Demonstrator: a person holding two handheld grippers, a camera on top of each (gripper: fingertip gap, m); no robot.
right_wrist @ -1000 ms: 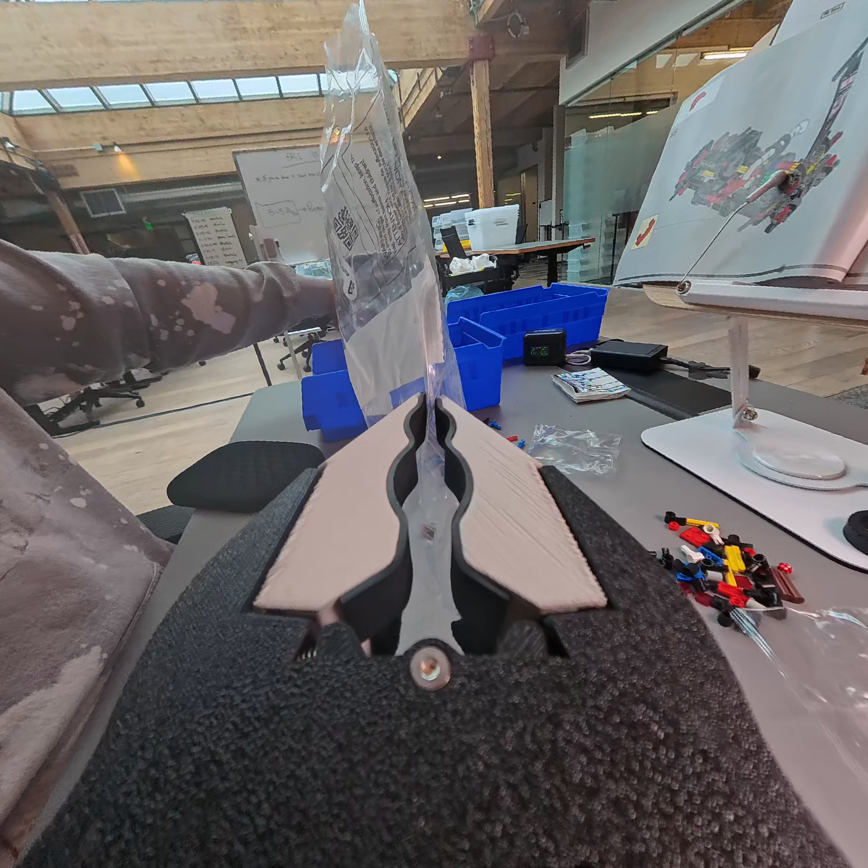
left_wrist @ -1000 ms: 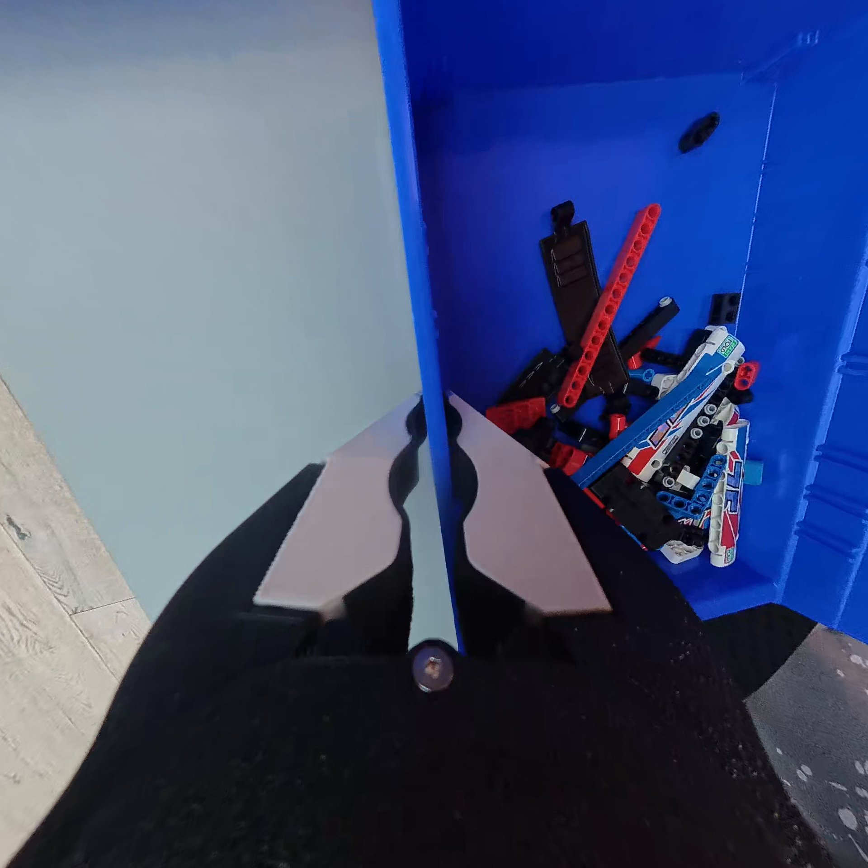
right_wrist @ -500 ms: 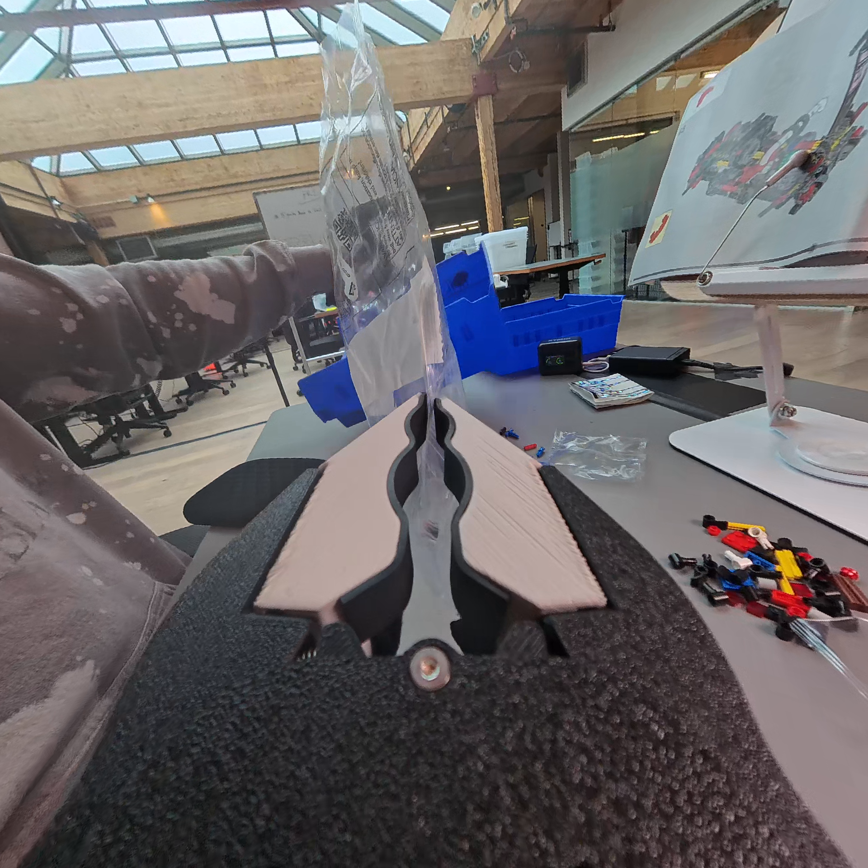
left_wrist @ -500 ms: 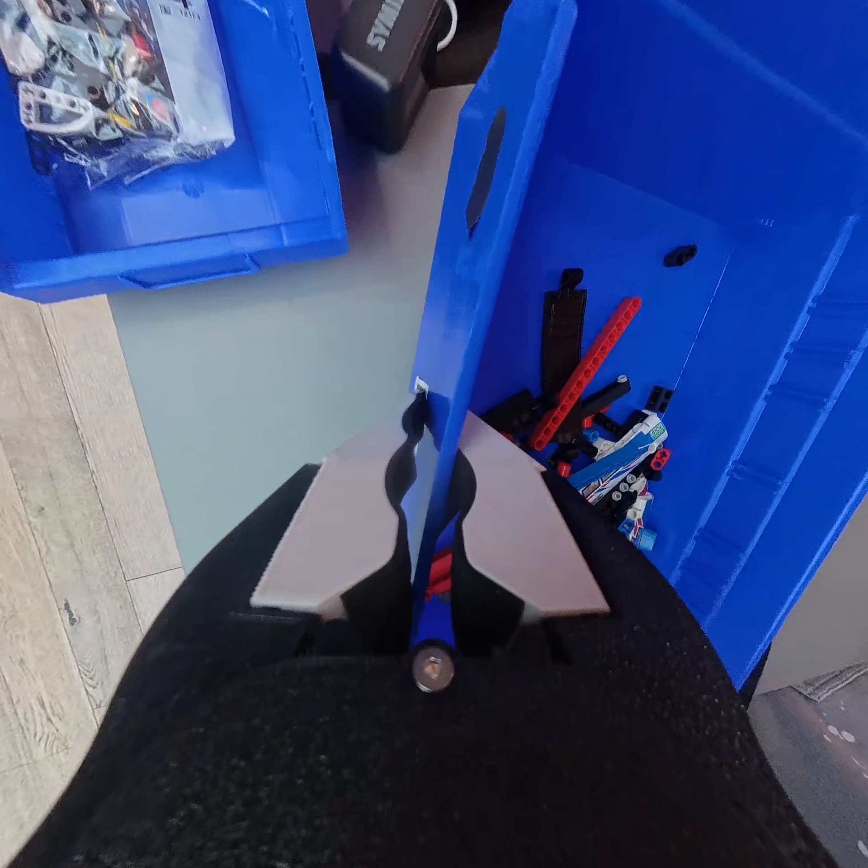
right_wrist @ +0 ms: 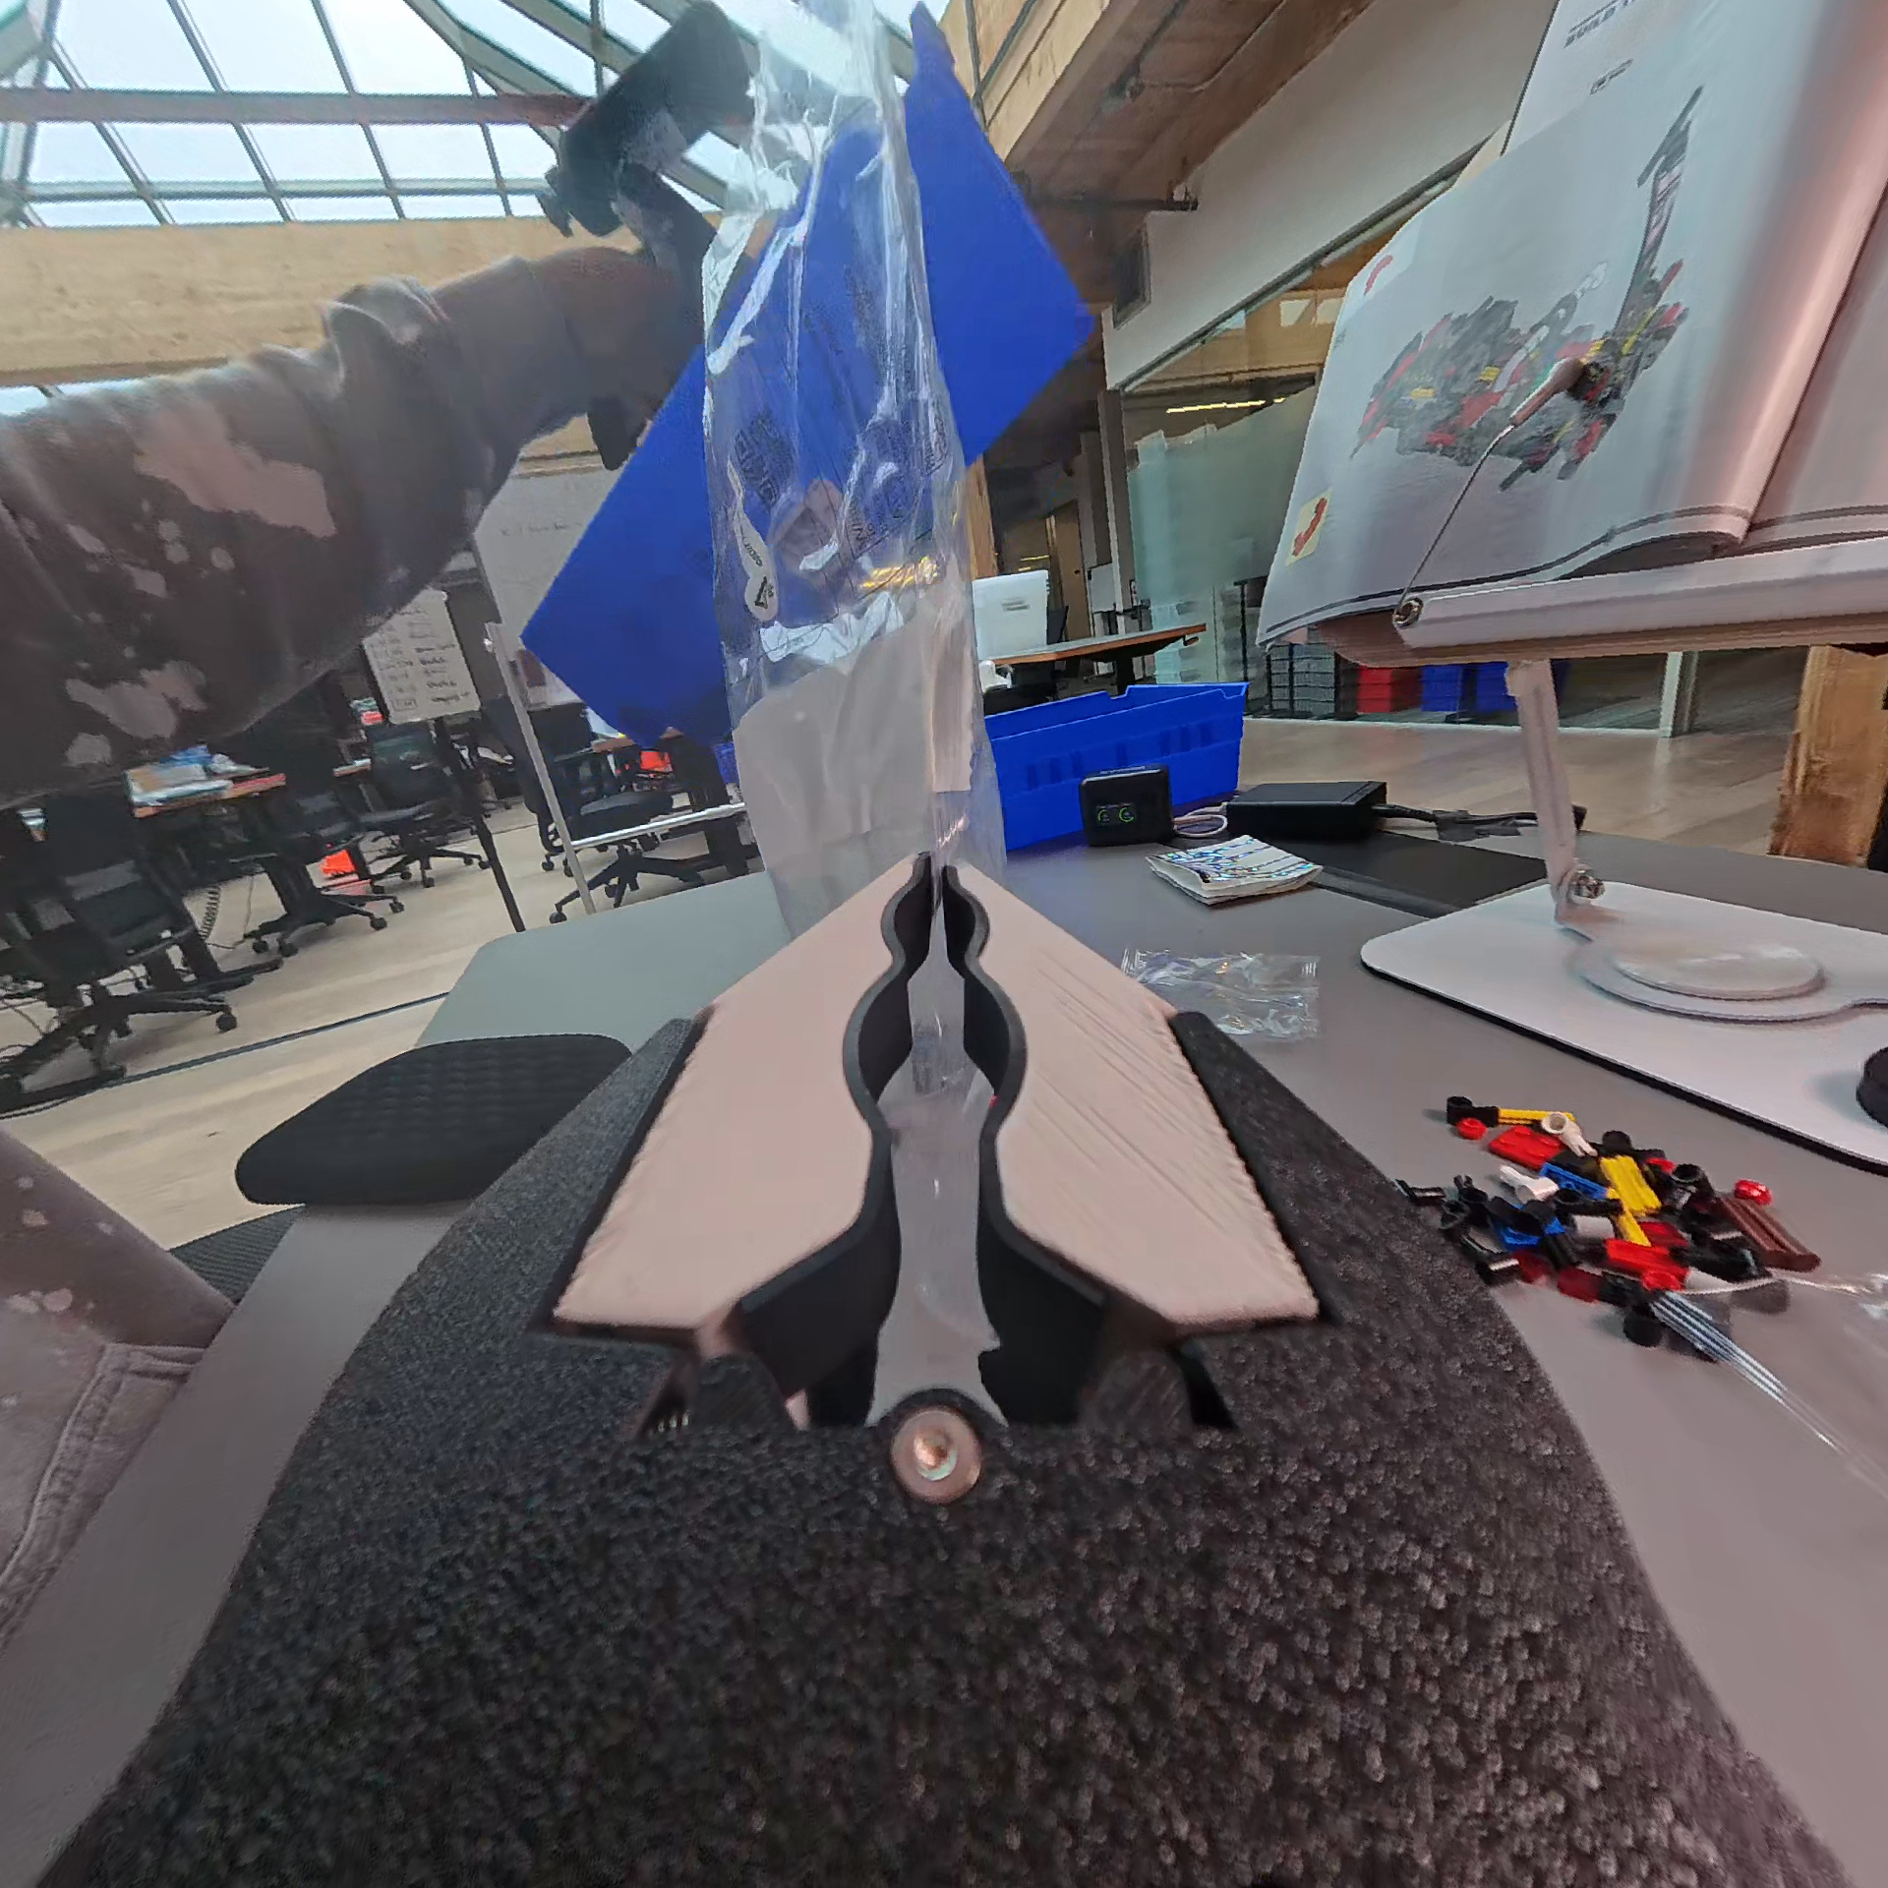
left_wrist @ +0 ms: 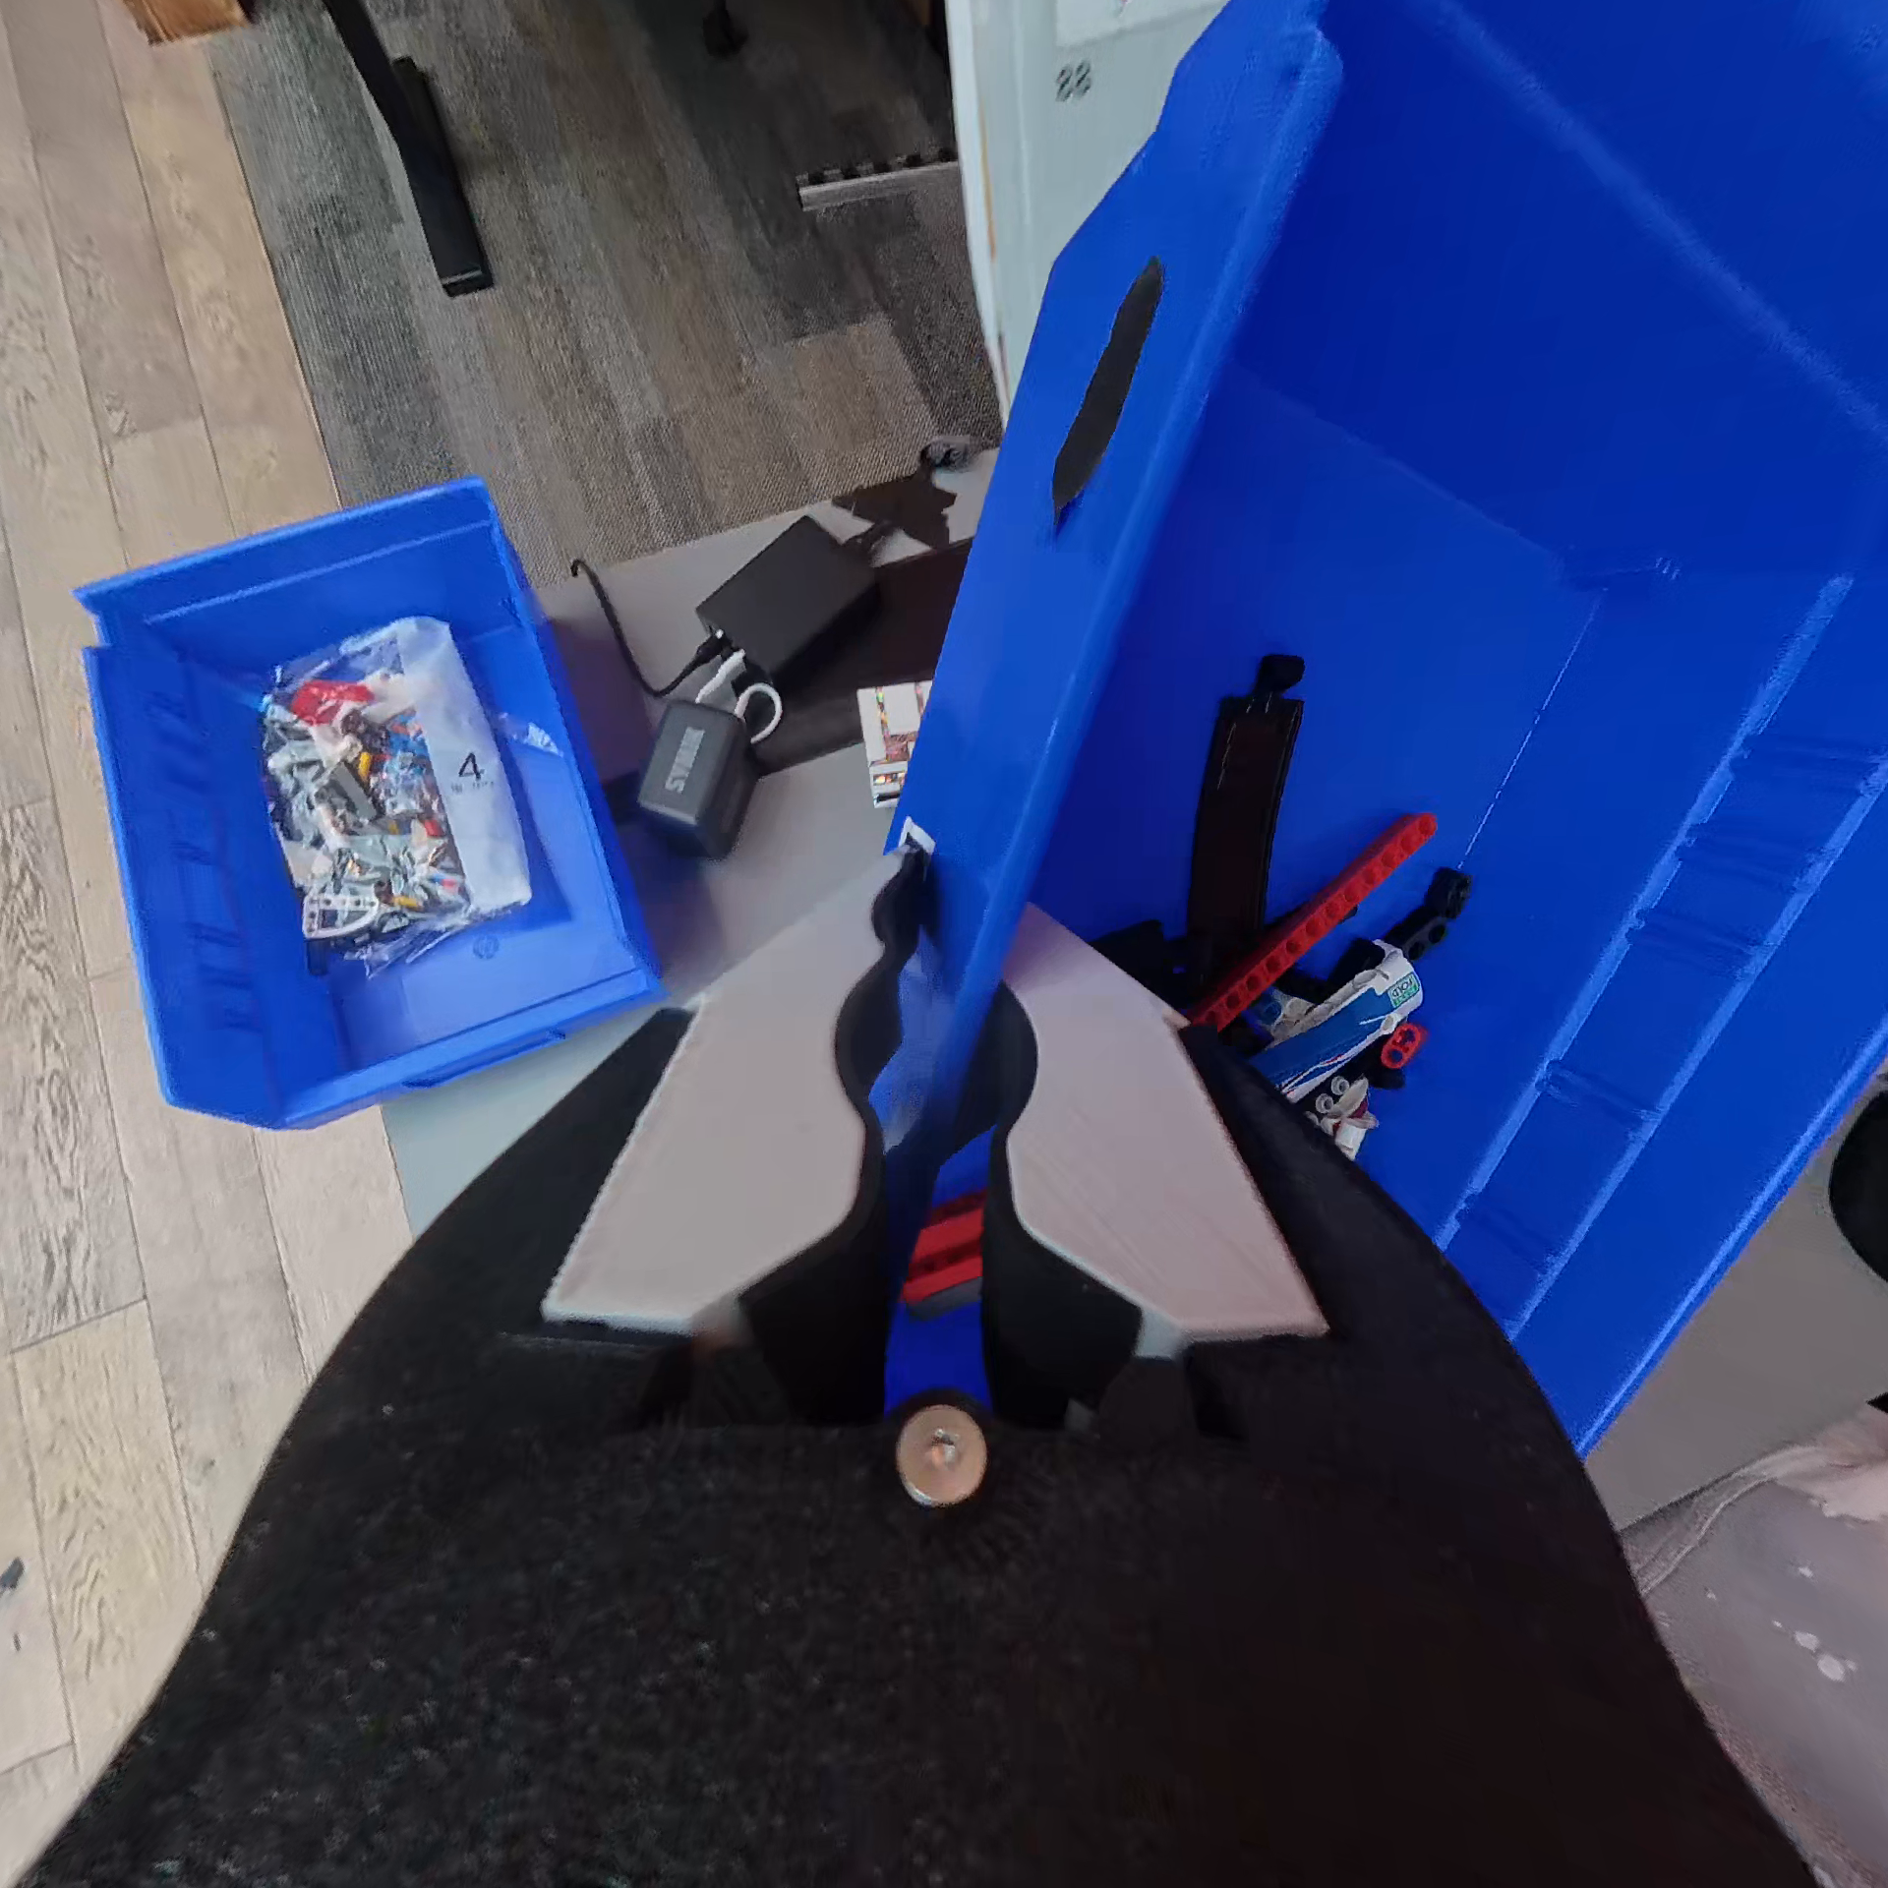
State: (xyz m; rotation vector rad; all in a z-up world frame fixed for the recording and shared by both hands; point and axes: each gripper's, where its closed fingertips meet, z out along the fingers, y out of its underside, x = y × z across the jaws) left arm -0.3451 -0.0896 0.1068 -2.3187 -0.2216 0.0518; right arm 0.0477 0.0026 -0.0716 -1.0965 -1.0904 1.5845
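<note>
My left gripper (left_wrist: pixel 925 879) is shut on the side wall of a blue plastic bin (left_wrist: pixel 1451 429) and holds it lifted and tilted high over the table. Loose toy building pieces (left_wrist: pixel 1318 981), red, black, white and blue, lie piled in the bin's low corner. In the right wrist view the same bin (right_wrist: pixel 981 276) hangs in the air beyond a sleeved arm (right_wrist: pixel 255 511). My right gripper (right_wrist: pixel 935 874) is shut on the bottom edge of an empty clear plastic bag (right_wrist: pixel 848 511) that stands upright above it.
A second blue bin (left_wrist: pixel 204 899) holding a bag of pieces (left_wrist: pixel 393 787) sits at the table corner. A black charger (left_wrist: pixel 700 782) and power brick (left_wrist: pixel 787 603) lie by it. A pile of small coloured pieces (right_wrist: pixel 1614 1216), a crumpled bag (right_wrist: pixel 1221 986) and an instruction book stand (right_wrist: pixel 1676 960) are to the right. The left gripper's tips are roughly 45 cm from the right gripper's.
My left gripper has lifted the blue bin well up off the table and tilted it; the pieces slid into its corner. My right gripper still holds the bag, pointing slightly more upward.
</note>
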